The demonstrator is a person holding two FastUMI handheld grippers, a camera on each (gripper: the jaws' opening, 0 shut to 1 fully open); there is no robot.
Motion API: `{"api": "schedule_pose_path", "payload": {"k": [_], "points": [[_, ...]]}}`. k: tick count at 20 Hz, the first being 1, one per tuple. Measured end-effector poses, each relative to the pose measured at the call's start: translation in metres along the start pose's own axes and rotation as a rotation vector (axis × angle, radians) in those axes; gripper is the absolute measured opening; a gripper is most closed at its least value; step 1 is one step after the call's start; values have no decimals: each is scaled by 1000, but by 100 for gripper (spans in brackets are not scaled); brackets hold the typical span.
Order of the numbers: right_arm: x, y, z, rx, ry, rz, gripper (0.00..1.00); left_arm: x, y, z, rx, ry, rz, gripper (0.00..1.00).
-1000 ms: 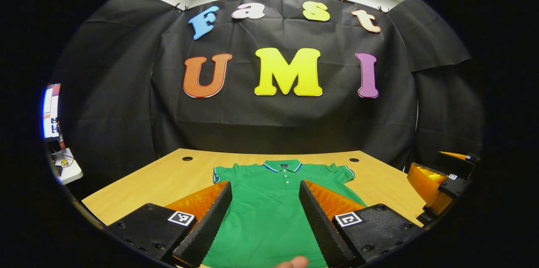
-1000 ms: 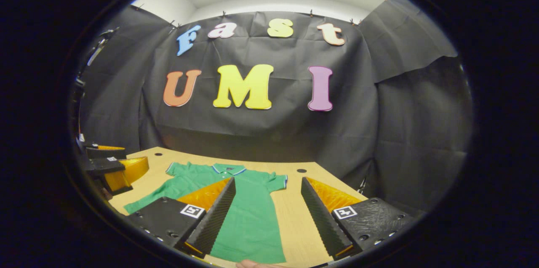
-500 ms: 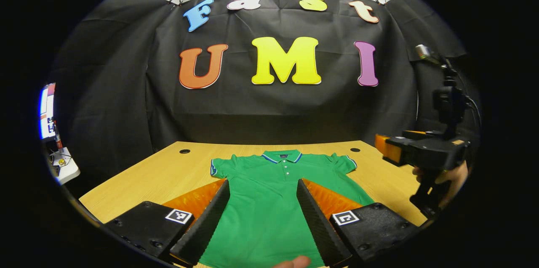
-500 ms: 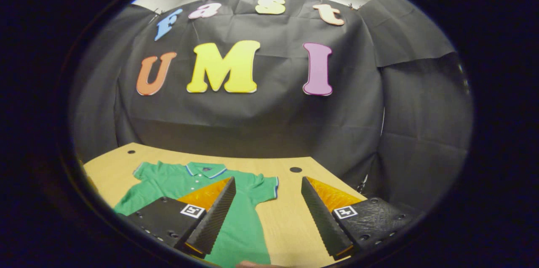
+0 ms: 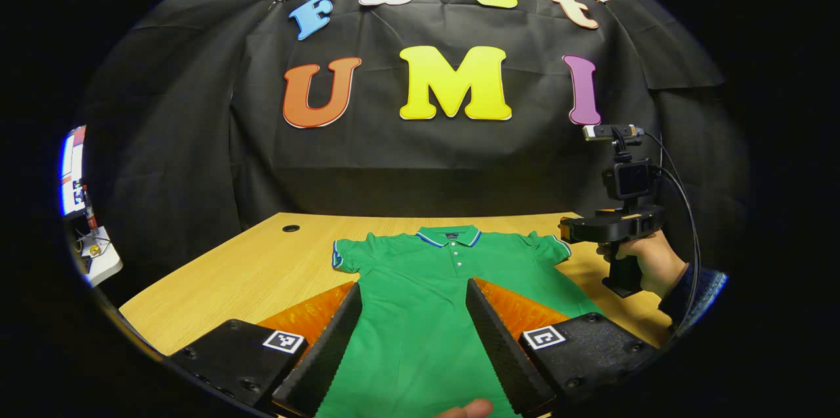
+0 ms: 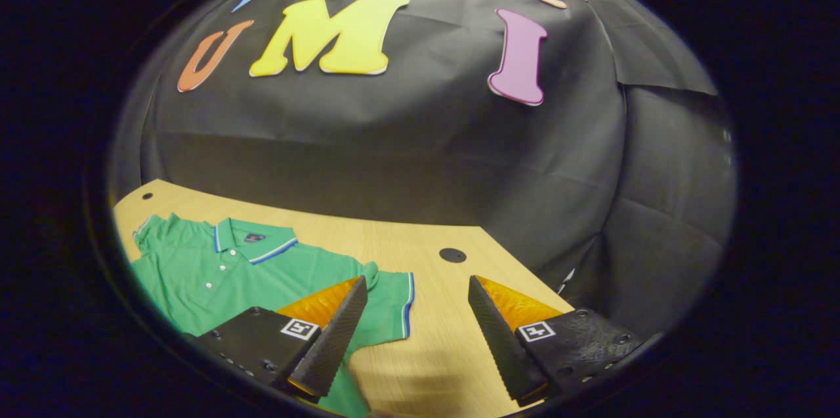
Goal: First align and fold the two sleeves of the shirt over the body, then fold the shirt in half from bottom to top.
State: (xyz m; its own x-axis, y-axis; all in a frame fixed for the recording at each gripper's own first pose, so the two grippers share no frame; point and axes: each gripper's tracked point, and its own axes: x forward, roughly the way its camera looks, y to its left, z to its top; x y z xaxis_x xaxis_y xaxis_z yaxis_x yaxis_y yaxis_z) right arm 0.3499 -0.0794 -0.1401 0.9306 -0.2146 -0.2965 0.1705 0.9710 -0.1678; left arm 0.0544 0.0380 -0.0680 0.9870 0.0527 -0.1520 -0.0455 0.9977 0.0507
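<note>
The left tongs (image 5: 407, 339) stand wide open, with nothing between the fingers (image 5: 328, 352); they hover above the lower body of the shirt (image 5: 426, 313) and touch nothing that can be made out. The right tongs (image 6: 410, 333) are likewise spread wide and hold nothing; in the right gripper view the left-hand finger (image 6: 335, 339) lies over the edge of the shirt's near sleeve (image 6: 387, 306), while the other finger (image 6: 495, 339) lies over bare table (image 6: 446, 352). Whether the left-hand finger touches the cloth cannot be told, because the view is steep. In the left gripper view the right tongs (image 5: 571, 229) appear farther off at the right, held by a hand (image 5: 646, 264), just beside the shirt's sleeve (image 5: 548, 249). The shirt is a green polo with a striped collar (image 5: 449, 237) and striped cuffs. It lies flat and face up on the wooden table (image 5: 230, 273), collar toward the booth wall, hem toward the person. Both short sleeves are spread outward, not folded over the body. A row of small buttons (image 5: 456, 264) runs down from the collar. The cloth appears smooth, with only slight wrinkles near the shoulder. A round hole (image 6: 453, 255) is set in the table beyond the near sleeve.
</note>
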Motion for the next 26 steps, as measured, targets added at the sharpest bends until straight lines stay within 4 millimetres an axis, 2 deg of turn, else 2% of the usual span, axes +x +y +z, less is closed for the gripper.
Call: {"api": "schedule_pose_path", "payload": {"k": [2,5,7,10,11,12,15,18,20,21,23,25,26], "points": [[15,8,-11,28,57,23,94,13,7,-6,-4,24,14,100],[39,5,-32,58,126,9,93,20,14,-17,-27,65,27,100],[47,14,-47,123,202,63,94,22,17,-19,-31,75,34,100],[58,10,-56,209,243,59,92,24,18,-19,-22,73,38,100],[59,11,-57,241,254,73,88,25,17,-21,-20,72,37,100],[61,10,-60,267,277,77,78,26,16,-22,-19,76,35,100],[67,12,-65,338,320,98,31,27,14,-27,-12,92,34,100],[69,9,-66,312,325,99,23,26,14,-27,-6,91,36,100],[68,11,-61,319,328,107,6,27,16,-25,-3,85,40,100],[68,11,-61,304,323,108,3,26,17,-26,-4,83,42,100],[63,11,-49,253,295,101,3,28,20,-26,-4,85,49,100],[58,14,-30,169,237,92,0,27,20,-26,-9,87,50,100],[54,18,-19,126,210,95,2,26,21,-26,-10,87,50,100]]}}
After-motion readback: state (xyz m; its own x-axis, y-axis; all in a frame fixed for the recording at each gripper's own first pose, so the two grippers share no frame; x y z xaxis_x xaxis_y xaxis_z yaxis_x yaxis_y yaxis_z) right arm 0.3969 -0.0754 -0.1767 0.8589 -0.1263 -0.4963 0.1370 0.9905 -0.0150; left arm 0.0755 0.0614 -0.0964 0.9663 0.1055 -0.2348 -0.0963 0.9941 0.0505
